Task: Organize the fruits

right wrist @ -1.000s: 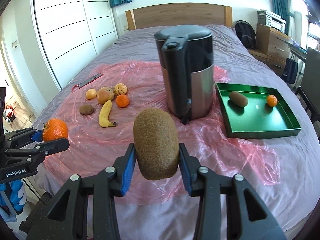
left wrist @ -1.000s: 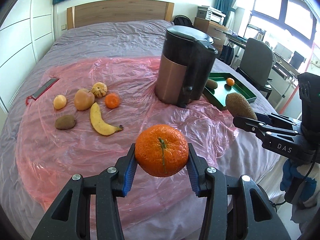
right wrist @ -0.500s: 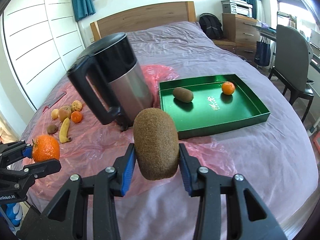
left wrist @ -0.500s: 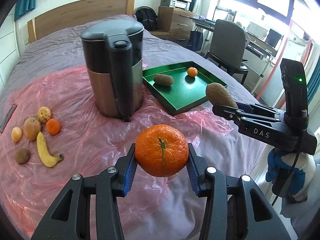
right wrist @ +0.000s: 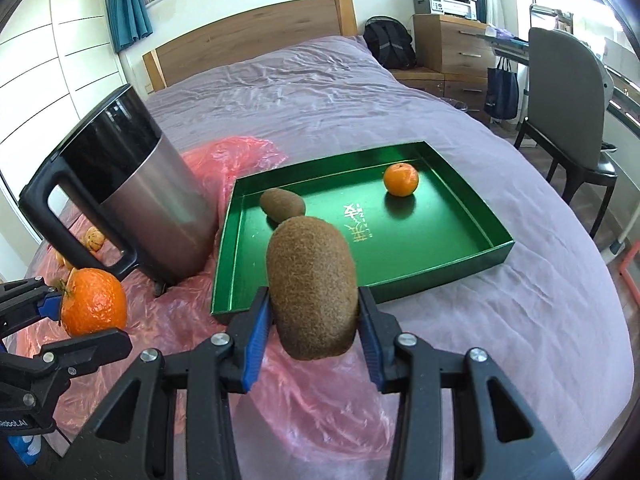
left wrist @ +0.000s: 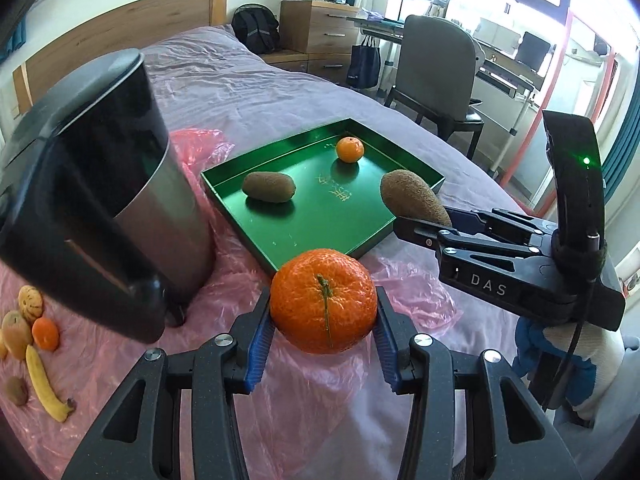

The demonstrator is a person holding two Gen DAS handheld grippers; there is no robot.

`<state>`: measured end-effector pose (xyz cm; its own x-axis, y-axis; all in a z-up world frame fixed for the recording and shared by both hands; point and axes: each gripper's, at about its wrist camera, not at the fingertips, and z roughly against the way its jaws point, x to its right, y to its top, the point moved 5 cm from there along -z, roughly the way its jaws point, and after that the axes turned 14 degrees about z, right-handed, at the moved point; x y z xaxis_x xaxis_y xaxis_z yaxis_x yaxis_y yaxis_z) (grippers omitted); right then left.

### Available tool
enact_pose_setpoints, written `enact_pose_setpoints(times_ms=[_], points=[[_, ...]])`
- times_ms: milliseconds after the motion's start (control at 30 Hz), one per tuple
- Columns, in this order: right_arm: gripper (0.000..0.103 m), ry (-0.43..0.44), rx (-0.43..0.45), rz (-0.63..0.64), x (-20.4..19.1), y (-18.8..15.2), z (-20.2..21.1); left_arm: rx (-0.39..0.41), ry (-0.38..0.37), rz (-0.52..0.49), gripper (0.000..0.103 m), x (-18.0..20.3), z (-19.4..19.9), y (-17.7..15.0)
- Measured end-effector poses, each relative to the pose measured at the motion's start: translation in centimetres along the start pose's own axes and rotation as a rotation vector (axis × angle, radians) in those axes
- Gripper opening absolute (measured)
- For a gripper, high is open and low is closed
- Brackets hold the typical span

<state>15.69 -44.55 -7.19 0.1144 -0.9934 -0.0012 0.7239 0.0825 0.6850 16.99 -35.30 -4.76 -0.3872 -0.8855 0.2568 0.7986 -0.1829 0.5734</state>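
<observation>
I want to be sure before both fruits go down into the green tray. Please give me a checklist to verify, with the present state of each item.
1. Left gripper holds the orange firmly between both pads: ok.
2. Right gripper holds the kiwi between both pads: ok.
3. Free floor in the green tray for two more fruits, beside the small orange and the kiwi already in the tray: ok.
4. Kettle stands clear of the path to the tray: ok for the right gripper, cannot tell for the left.
5. The two grippers are apart from each other: ok.
6. Height of each fruit above the tray floor: cannot tell.
</observation>
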Motion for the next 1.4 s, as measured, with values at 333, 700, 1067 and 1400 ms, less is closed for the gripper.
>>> enact_pose_setpoints(times_ms=[333,700,1067,1400], points=[[0.034,-0.029,-0.002,-0.006,3.9,2.0,-4.2,-0.033,0.011,0.015,0.041,0.3,-5.7,2.5],[0.034,-0.092,-0.058,-0.014,8.1,2.4,-8.8,-0.074,0.052,0.024,0.041,-0.4,-11.1,4.0],[0.034,-0.159,-0.093,-0.036,11.5,0.6,-10.7,-0.103,0.074,0.035,0.041,-1.4,-13.2,2.7],[0.035,-0.201,-0.135,0.012,12.3,0.4,-11.1,-0.121,0.094,0.012,0.042,-0.9,-14.0,2.4]])
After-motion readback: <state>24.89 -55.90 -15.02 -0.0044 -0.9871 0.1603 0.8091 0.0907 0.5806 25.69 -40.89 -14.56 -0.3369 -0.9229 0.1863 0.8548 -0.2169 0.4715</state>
